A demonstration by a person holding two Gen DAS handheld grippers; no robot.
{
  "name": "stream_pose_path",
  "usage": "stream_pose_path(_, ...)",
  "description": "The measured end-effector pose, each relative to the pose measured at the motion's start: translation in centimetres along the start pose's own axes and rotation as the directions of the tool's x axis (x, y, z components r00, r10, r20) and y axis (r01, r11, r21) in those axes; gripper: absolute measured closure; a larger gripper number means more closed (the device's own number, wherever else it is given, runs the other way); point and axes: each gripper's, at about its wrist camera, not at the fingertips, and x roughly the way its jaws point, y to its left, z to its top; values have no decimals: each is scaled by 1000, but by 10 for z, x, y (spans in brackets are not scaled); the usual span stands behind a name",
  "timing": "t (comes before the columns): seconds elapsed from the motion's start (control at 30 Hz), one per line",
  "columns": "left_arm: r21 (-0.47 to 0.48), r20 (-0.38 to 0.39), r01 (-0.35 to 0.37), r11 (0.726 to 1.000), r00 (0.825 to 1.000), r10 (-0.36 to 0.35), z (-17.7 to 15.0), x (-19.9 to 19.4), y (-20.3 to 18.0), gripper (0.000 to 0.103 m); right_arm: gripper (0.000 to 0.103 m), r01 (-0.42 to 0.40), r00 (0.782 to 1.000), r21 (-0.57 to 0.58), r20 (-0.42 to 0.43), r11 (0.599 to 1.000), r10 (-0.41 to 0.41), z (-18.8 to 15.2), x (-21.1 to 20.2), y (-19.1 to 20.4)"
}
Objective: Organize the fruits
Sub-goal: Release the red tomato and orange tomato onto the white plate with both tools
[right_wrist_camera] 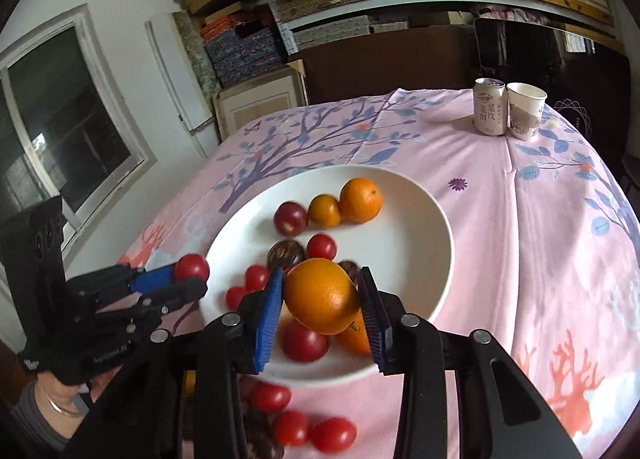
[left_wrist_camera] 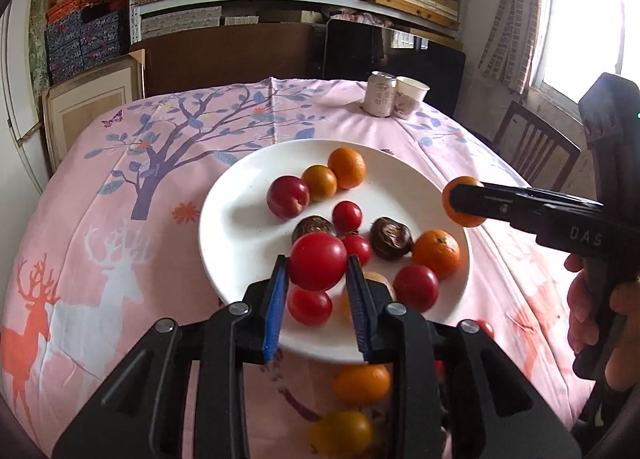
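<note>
My left gripper (left_wrist_camera: 316,265) is shut on a red tomato (left_wrist_camera: 318,247) and holds it over the near side of the white plate (left_wrist_camera: 240,227). My right gripper (right_wrist_camera: 322,281) is shut on an orange (right_wrist_camera: 322,299) above the plate's (right_wrist_camera: 400,239) near rim. From the left wrist view the right gripper (left_wrist_camera: 460,201) comes in from the right with that orange (left_wrist_camera: 464,219) at its tip. The plate carries several fruits: oranges, red tomatoes, a plum and two dark brown fruits. Loose fruits lie on the cloth in front of the plate, among them an orange (left_wrist_camera: 362,383) and small tomatoes (right_wrist_camera: 334,435).
A drink can (left_wrist_camera: 380,93) and a paper cup (left_wrist_camera: 412,97) stand together at the far right of the pink tablecloth. A wooden chair (left_wrist_camera: 536,147) is beyond the table's right edge. Shelves of boxes fill the wall behind. A person's hand (left_wrist_camera: 588,299) grips the right tool.
</note>
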Motion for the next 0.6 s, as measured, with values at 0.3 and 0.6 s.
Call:
stream_pose_path(0.3, 57, 28, 32, 998, 999, -34, -37, -40, -14, 44, 50, -18, 998, 17, 53, 1000, 17, -43, -39, -1)
stream_pose_path(0.6, 225, -9, 24, 974, 1000, -22, -126, -73, -61, 45, 49, -59, 996, 113, 78, 992, 50, -130, -72, -25)
